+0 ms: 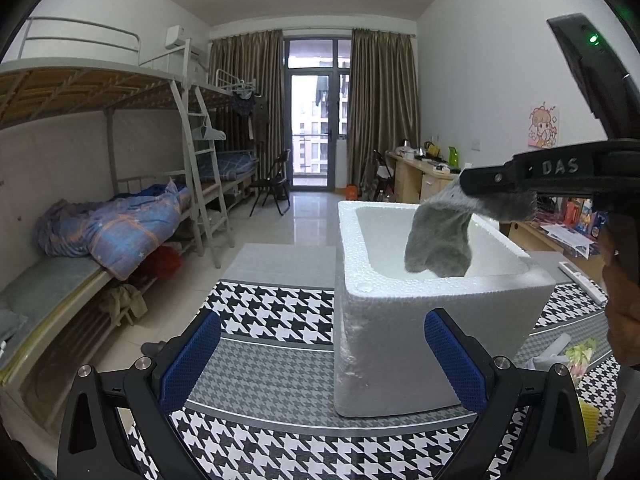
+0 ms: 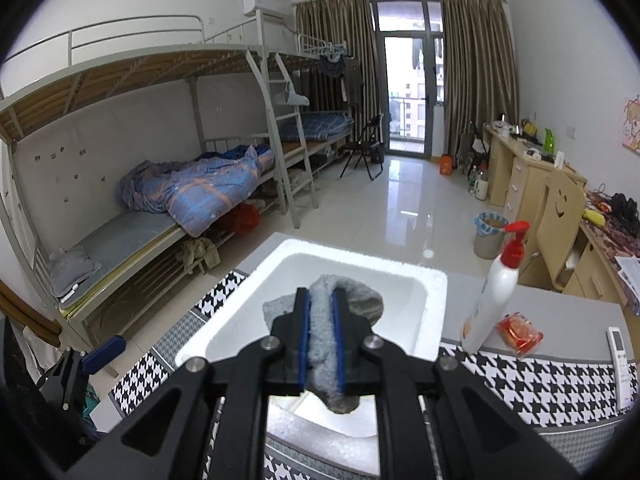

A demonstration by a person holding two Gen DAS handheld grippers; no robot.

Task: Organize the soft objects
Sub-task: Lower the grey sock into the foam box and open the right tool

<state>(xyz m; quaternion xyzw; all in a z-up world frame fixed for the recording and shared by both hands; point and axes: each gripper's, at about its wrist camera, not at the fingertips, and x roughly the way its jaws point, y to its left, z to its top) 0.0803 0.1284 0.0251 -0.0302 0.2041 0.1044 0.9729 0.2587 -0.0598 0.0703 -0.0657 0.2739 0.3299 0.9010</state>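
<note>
My right gripper (image 2: 321, 300) is shut on a grey fuzzy sock (image 2: 362, 300) and holds it over the open white foam box (image 2: 434, 280). In the left wrist view the sock (image 1: 440, 240) hangs from the right gripper (image 1: 464, 186) above the box (image 1: 400, 344), its lower end dipping below the rim. My left gripper (image 1: 322, 338) is open and empty, low over the houndstooth cloth (image 1: 276, 308), just in front of the box's left corner.
A white pump bottle with a red top (image 2: 496, 288), a red packet (image 2: 520, 332) and a remote (image 2: 618, 346) lie on the table right of the box. Small items (image 1: 576, 354) lie right of the box. Bunk beds (image 1: 100, 220) stand left, desks (image 2: 532, 176) right.
</note>
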